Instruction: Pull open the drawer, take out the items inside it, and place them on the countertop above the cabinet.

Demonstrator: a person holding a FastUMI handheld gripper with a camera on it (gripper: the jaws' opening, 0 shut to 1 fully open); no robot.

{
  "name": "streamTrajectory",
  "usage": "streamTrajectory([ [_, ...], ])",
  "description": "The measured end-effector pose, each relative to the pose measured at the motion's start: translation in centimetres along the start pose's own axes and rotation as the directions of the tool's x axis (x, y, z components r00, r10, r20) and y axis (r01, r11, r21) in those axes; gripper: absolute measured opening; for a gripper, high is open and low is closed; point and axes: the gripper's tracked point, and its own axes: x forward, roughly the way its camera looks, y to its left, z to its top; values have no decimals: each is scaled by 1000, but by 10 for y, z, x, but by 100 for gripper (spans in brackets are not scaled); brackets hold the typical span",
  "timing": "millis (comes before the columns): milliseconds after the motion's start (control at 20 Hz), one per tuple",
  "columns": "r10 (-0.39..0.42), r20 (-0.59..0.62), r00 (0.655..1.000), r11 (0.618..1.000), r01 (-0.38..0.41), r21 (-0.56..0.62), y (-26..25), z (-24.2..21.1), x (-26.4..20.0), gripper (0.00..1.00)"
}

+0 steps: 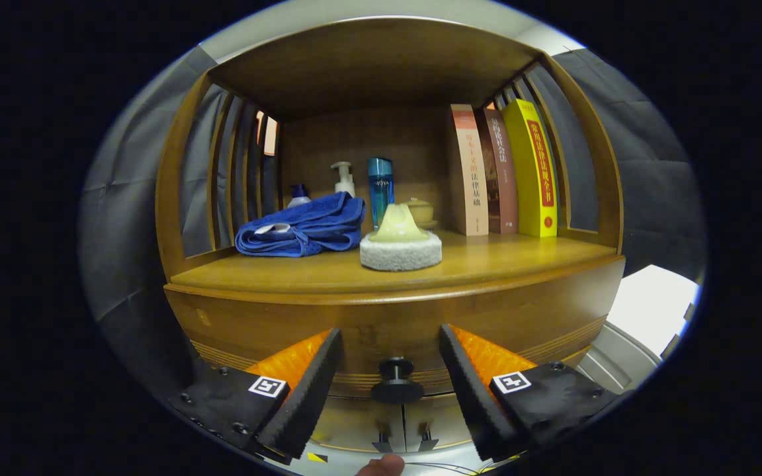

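**Gripper** (391, 390): fingers spread wide at lower centre of frame, nothing pressed between them.

**Drawer knob** (394, 380): dark round pull, lower centre, in the gap between your fingers, touching neither.

**Drawer** (394, 324): curved wooden front across the lower middle; it looks shut, its inside hidden. That fits a drawer awaiting its pull or one pushed back in, so judge the stage yourself.

**Countertop** (520, 254): wooden shelf surface mid-frame, above the drawer. On it:
- blue towel (305, 228), folded, centre left;
- sponge pad (399, 248) with a pale handle, centre, near the front edge;
- pump bottle (343, 178) and blue bottle (380, 188), behind those;
- three books (503, 172), upright, centre right.

**Handling the knob**: if you pull, keep it centred, close both fingers evenly on its stem, and draw straight back, or the pads may slip off the rounded cap.

**Edges and room**: the countertop's front lip overhangs the drawer. Bare wood lies right of the sponge pad, before the books. Slatted side panels (222, 172) hem in both ends.
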Motion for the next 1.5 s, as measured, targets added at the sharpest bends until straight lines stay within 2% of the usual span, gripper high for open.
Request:
streamTrajectory([
  [300,-12,53,998,1000,13,-2,4,48,-46,98],
  [650,-21,41,999,1000,21,9,0,85,-106,98],
  [1050,-54,134,990,998,58,-23,-21,133,-173,98],
  [1150,-56,136,989,998,61,-32,-22,140,-187,98],
  [1300,-14,164,986,999,22,-44,-9,150,-204,98],
  [1500,-42,180,983,994,60,-92,-11,156,-225,97],
])
